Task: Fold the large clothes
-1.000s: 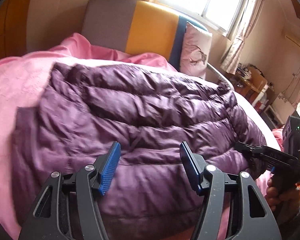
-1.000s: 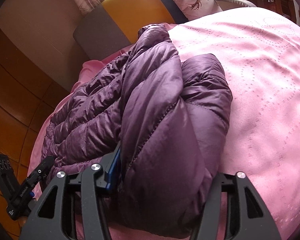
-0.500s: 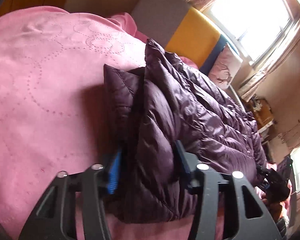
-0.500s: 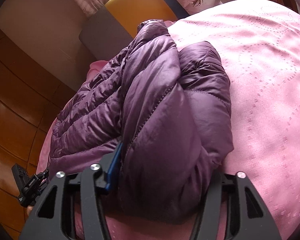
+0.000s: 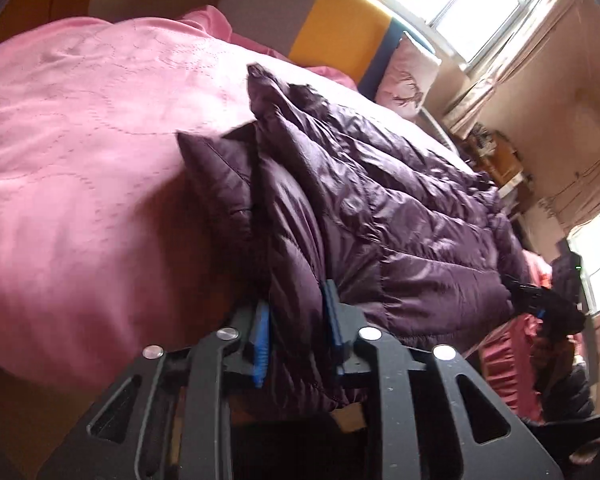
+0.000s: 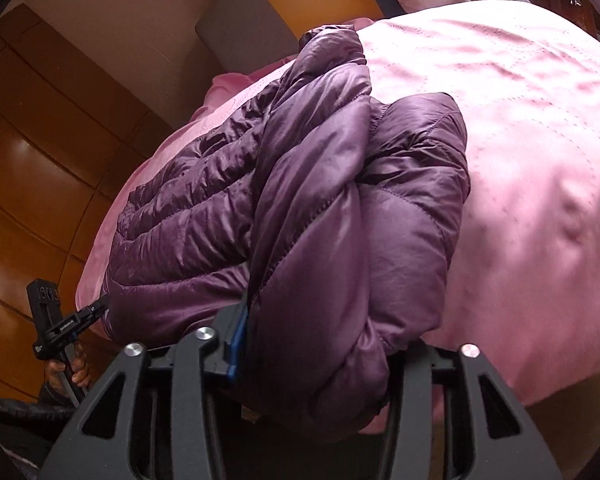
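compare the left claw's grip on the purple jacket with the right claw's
The left claw pinches a thin fold of the purple jacket, both blue pads showing. The right claw spans a thick bundle, one pad hidden. Both grip the jacket's near edge over the pink bedspread.

Your two wrist views: each looks down along its own tool, close over the bed [image 5: 80, 152]; both share the purple down jacket [image 6: 300, 220].
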